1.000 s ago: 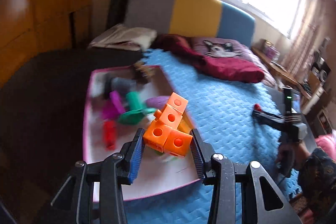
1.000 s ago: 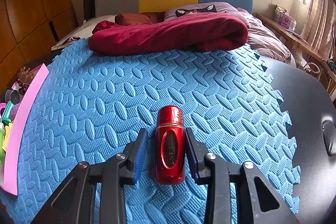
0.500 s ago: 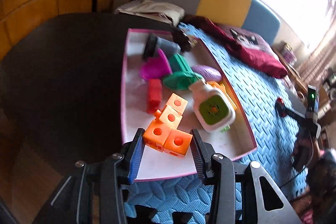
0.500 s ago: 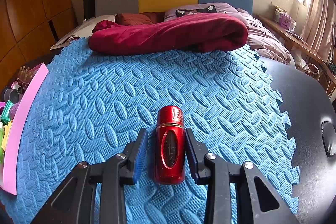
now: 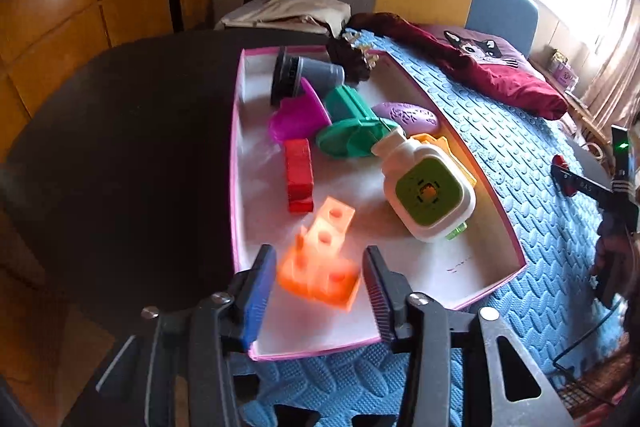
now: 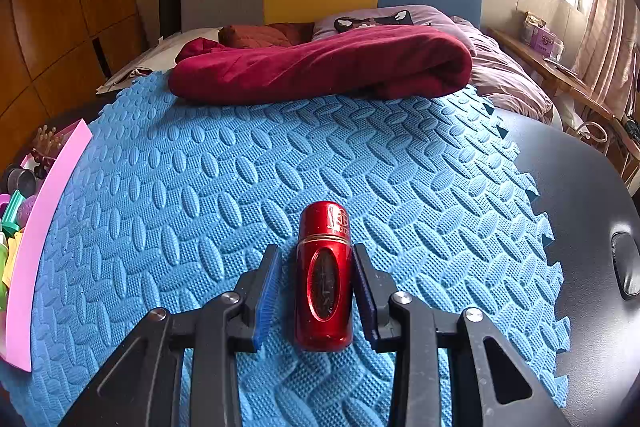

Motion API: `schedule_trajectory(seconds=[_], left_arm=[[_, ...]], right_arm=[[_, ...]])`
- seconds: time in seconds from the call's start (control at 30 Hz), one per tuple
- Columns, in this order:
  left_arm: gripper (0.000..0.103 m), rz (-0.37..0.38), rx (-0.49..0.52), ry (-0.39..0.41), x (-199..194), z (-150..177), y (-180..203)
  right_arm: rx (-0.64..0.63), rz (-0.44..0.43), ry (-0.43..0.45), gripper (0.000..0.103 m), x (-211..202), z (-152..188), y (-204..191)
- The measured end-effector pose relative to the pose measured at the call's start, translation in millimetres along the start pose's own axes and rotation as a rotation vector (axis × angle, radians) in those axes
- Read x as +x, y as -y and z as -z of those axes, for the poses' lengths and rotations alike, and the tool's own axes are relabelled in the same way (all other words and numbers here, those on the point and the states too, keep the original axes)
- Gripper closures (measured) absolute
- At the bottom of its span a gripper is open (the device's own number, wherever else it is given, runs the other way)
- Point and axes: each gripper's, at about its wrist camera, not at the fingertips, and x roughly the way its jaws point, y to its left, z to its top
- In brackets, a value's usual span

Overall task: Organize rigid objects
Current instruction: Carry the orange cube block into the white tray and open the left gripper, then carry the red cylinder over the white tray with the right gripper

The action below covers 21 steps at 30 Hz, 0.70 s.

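An orange cluster of linked cubes (image 5: 320,267) is blurred between the jaws of my left gripper (image 5: 319,255), which are opening. Both pads stand clear of it, above the near end of the pink-rimmed white tray (image 5: 234,187). My right gripper (image 6: 316,250) straddles a red metal bottle (image 6: 324,279) lying on the blue foam mat (image 6: 200,167). Its right pad is against the bottle and a slim gap shows on the left. In the left wrist view the right gripper (image 5: 564,171) sits far right on the mat.
The tray holds a white and green bottle (image 5: 428,195), a red block (image 5: 298,175), a green cup (image 5: 352,127), a magenta cup (image 5: 296,119), a grey cup (image 5: 304,75) and a purple oval (image 5: 408,115). A maroon blanket (image 6: 320,67) lies beyond the mat. The dark table (image 5: 120,147) surrounds the tray.
My left gripper swung over the tray and sank toward its near end. Its jaws then widened off the orange cubes, which now blur between them. The right gripper and the bottle stayed still.
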Motion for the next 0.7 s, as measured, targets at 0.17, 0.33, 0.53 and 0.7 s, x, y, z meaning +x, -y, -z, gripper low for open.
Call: schedule_trajectory(seconds=[0.17, 0.33, 0.53, 0.7], left_arm=[[0.040, -0.018, 0.006, 0.039, -9.2, -2.2, 0.0], [0.040, -0.064, -0.026, 0.059, -16.9, -6.4, -3.3], [0.038, -0.089, -0.057, 0.071, -24.7, -9.9, -8.0], [0.036, -0.102, -0.069, 0.077, -29.2, -10.0, -10.1]], right_arm=[[-0.002, 0.002, 0.000, 0.068, 0.0, 0.2, -0.3], [-0.005, 0.005, 0.001, 0.068, -0.2, 0.2, -1.1], [-0.006, 0.007, 0.001, 0.068, -0.3, 0.0, -1.0], [-0.009, 0.010, 0.001, 0.068, -0.5, -0.3, -0.6]])
